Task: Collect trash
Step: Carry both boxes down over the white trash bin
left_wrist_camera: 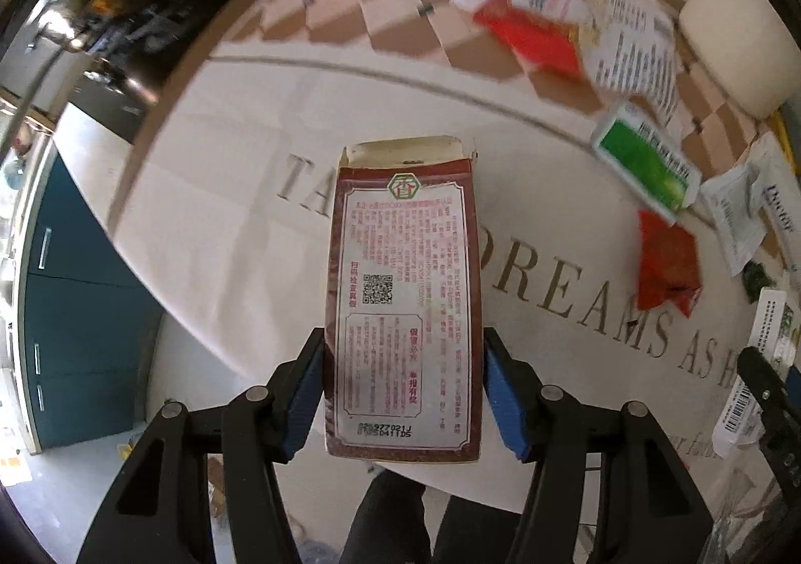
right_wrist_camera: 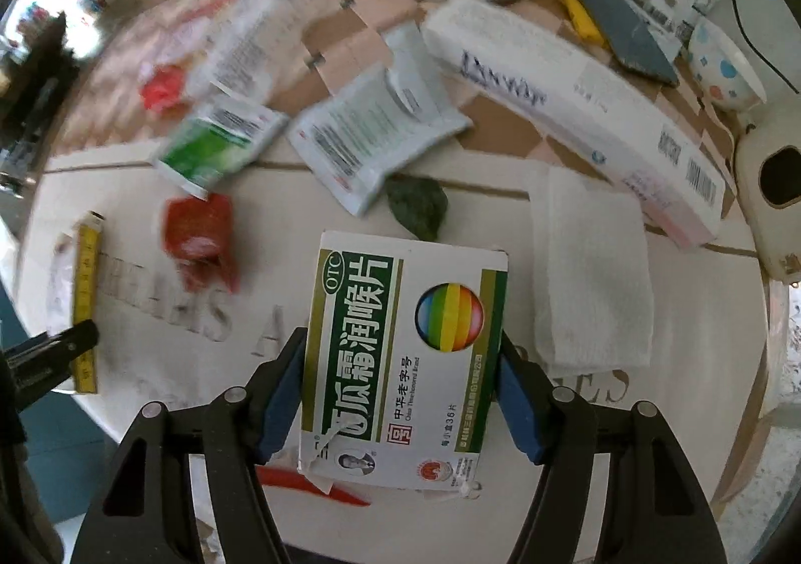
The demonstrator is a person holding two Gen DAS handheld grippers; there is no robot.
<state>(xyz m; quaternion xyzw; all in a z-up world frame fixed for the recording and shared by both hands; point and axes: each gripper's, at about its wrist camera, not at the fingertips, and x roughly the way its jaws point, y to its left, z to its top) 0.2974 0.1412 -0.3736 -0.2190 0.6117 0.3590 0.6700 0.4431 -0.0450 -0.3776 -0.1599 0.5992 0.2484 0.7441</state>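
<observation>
On the counter (right_wrist_camera: pixel 701 388), going left to right in the right wrist view, a yellow ruler (right_wrist_camera: pixel 86 298) lies at the far left edge, then a crumpled red wrapper (right_wrist_camera: pixel 200 238) with a green sachet (right_wrist_camera: pixel 220 143) beyond it. A pale torn packet (right_wrist_camera: pixel 370 138) and a dark green scrap (right_wrist_camera: pixel 418 208) sit near the middle. A folded white cloth (right_wrist_camera: pixel 590 278) lies just right of centre, with a long white carton (right_wrist_camera: pixel 575 103) behind it and a dotted bowl (right_wrist_camera: pixel 726 68) far right.

The right claw (right_wrist_camera: pixel 400 383) pinches a green-and-white lozenge box (right_wrist_camera: pixel 400 353) above the counter, clear of the litter. The left claw (left_wrist_camera: pixel 403 383) pinches a maroon box (left_wrist_camera: pixel 405 293) over the printed lettering.
</observation>
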